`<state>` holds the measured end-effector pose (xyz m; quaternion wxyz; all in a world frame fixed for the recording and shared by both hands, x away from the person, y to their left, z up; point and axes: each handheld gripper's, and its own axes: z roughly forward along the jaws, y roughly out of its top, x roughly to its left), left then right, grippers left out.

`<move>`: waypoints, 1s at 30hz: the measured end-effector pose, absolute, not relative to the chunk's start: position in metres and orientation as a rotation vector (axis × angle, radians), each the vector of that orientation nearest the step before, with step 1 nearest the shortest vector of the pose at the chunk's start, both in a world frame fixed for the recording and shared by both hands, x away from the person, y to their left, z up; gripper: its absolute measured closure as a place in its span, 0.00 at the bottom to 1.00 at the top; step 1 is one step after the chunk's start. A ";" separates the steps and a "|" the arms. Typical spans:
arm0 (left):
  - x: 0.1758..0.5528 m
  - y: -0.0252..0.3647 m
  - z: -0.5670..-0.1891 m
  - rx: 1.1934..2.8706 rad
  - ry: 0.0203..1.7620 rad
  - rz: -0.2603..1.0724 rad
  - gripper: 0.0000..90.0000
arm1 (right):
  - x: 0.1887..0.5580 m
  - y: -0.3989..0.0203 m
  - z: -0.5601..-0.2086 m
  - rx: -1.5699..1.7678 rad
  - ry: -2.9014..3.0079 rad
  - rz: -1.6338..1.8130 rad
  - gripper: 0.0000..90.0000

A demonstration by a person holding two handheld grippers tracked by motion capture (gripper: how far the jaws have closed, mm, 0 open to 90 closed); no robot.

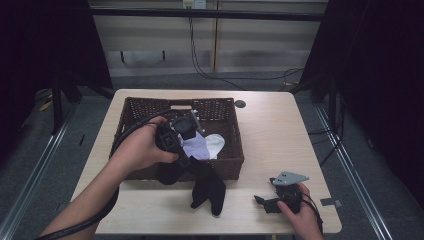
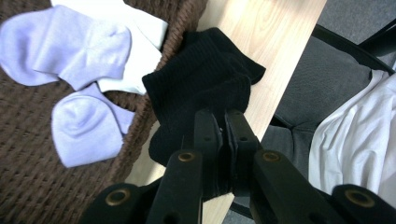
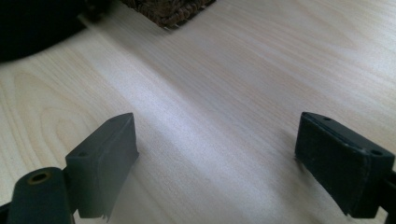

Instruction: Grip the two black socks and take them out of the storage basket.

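Note:
A black sock (image 1: 207, 190) hangs over the front wall of the brown wicker basket (image 1: 236, 145) and trails onto the table. My left gripper (image 1: 189, 161) is above that front wall, shut on the black sock (image 2: 205, 79); its fingertips (image 2: 208, 126) are pressed together in the fabric. Two lavender socks (image 2: 70, 46) and a white sock (image 2: 135, 51) lie in the basket (image 2: 28, 144). My right gripper (image 1: 262, 202) rests low over the table's front right part, its jaws (image 3: 215, 154) wide open with bare wood between them.
The light wooden table (image 1: 280, 135) has open room to the right of the basket. A small dark round disc (image 1: 240, 104) sits near its far edge. The basket's corner (image 3: 173, 11) is ahead of the right gripper. A person's white garment (image 2: 355, 140) lies beyond the table's front edge.

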<state>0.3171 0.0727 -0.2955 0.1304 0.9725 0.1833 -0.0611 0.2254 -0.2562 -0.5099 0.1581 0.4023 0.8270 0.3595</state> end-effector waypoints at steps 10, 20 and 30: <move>0.312 0.076 -0.334 2.839 0.556 -0.257 0.94 | 0.225 -0.256 -0.510 1.152 2.369 1.026 0.14; 0.315 0.083 -0.367 2.864 0.591 -0.259 0.94 | 0.225 -0.256 -0.510 1.153 2.369 1.026 0.14; 0.315 0.089 -0.378 2.863 0.593 -0.250 0.91 | 0.225 -0.256 -0.510 1.151 2.369 1.026 0.14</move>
